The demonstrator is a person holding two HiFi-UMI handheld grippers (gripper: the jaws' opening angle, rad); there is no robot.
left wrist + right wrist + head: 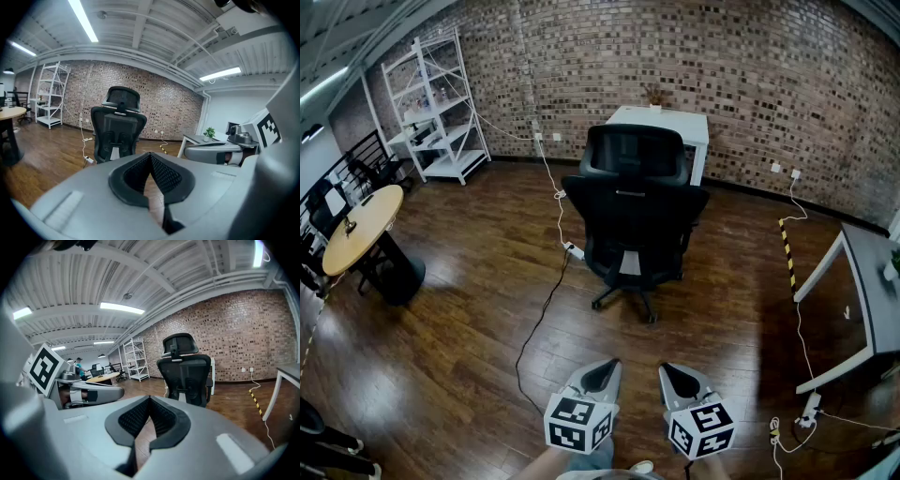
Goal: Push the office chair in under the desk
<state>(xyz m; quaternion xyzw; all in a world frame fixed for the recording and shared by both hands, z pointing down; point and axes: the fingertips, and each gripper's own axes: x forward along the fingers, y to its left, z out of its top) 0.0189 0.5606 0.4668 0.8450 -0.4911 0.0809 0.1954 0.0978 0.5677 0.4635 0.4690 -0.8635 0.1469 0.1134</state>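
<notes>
The office chair (636,220) stands in the middle of the head view on the wooden floor (469,356). Its back is turned to the camera and its seat faces the white desk (698,159) at the brick wall (750,75). It looks near the desk but not yet under the tabletop (666,118). The left gripper (602,375) and the right gripper (680,378) are at the bottom of the frame, side by side and well apart from the chair. The fingers (164,176) of the left one are together with nothing between them, and the fingers (164,418) of the right one are the same. I think the chair is rather heavy but rolls easily on its wheels (623,298), and the seat can probably swivel and the back can lean. So closed fingers are enough as blunt pushers and no grasp is needed. The best place is likely the stiff frame of the backrest (636,192), one gripper at each side of its middle, so the chair does not turn. The dark panel may give under a push, and the headrest (636,152) is too high and could tip the chair. The floor between the grippers and the chair is open. A cable (546,309) runs at the left of the wheels to a power strip (574,250), just beside the base, and a wheel could catch on it. Whether the armrests (698,202) pass under the desk I cannot tell. The round table (364,228) at the left edge and the grey desk (872,281) at the right edge are well apart from the path.
</notes>
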